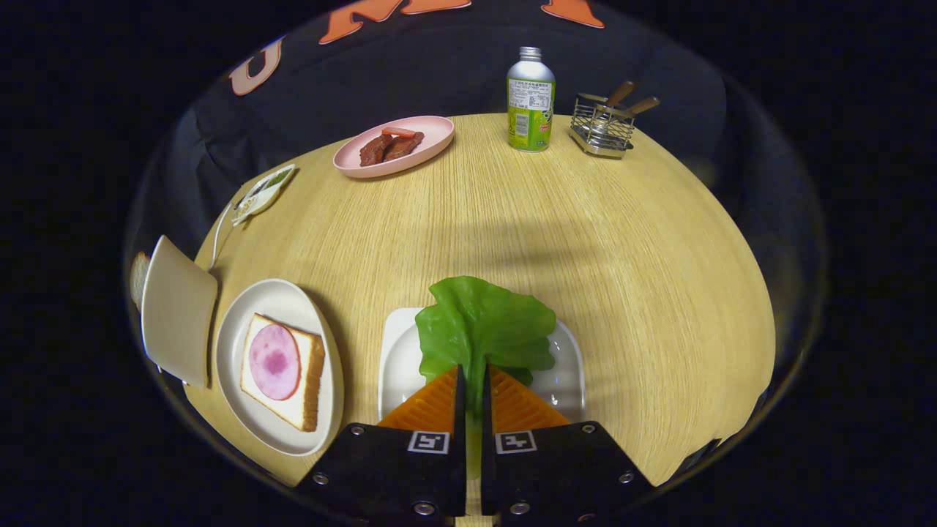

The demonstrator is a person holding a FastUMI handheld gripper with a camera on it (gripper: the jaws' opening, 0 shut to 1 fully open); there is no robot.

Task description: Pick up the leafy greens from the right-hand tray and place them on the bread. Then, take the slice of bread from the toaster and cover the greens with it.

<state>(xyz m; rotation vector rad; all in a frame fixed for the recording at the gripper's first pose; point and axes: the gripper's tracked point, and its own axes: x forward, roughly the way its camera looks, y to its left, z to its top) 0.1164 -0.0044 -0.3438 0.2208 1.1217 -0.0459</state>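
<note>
Lettuce (483, 329) clamped at its stem in our gripper (473, 399), lifted over the white tray (395, 359) mid-frame; we judge it goes lower left onto the bread (311, 366) with ham (274, 361).

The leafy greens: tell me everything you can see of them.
The leafy greens are one bright green, glossy, ruffled leaf that looks like plastic. It fans out above the white square tray, its far edge reaching past the tray's rim over the wooden table. Its narrow stem end is pinched between the gripper fingers, which are shut on it.
</note>
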